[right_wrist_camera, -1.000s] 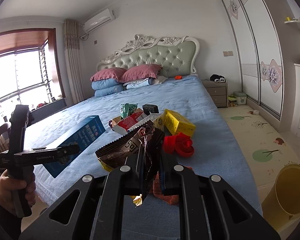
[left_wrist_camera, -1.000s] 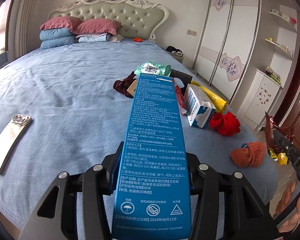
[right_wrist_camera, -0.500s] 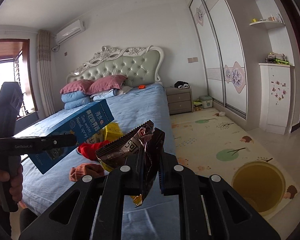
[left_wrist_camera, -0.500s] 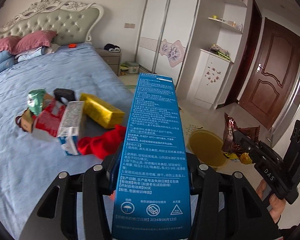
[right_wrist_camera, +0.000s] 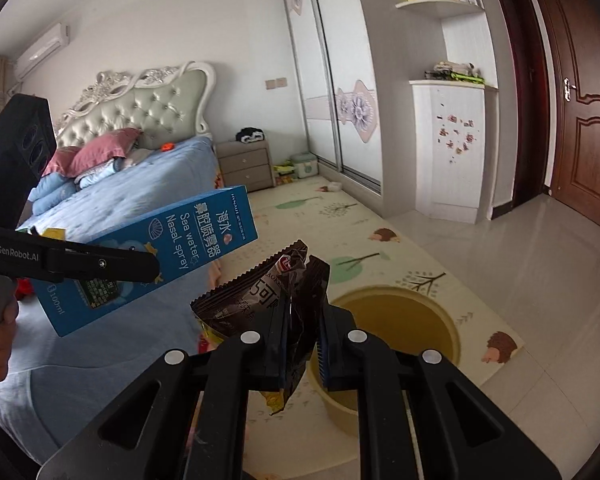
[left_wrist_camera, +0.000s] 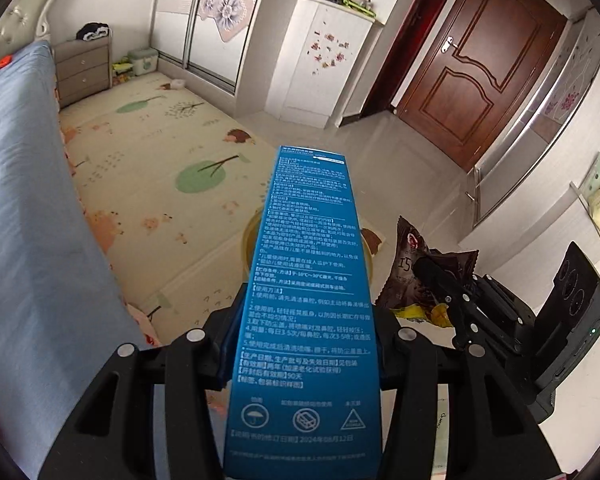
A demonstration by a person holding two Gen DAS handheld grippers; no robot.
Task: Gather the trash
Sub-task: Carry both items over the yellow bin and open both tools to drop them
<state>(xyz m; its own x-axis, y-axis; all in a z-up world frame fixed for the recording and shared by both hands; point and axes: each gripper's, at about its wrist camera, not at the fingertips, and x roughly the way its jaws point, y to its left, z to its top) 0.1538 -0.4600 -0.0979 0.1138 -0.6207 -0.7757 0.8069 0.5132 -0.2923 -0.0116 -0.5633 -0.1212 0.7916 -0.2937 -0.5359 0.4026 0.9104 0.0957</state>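
While both claws are loaded, the step in hand looks like the carry to the bin – the picking is done for these two pieces and the dropping is not yet done. The left claw (left_wrist_camera: pixel 300 344) is clamped on a long blue nasal spray box (left_wrist_camera: pixel 306 300), which points forward over the floor mat (left_wrist_camera: pixel 160 184); in the right wrist view the same box (right_wrist_camera: pixel 152 256) hangs beside the bed (right_wrist_camera: pixel 112 208), well above the floor. The right claw (right_wrist_camera: pixel 302 354) is closed tight on a crumpled brown snack wrapper (right_wrist_camera: pixel 268 292), with a yellow scrap hanging under it. The round yellow trash bin (right_wrist_camera: pixel 396 320) stands open on the mat just beyond and below the right claw; in the left view the box hides most of it.

I judge that the next move calls for bringing each claw over the mouth of the bin and only then opening it. The box is long, so it should go in end first – otherwise it may catch on the rim.
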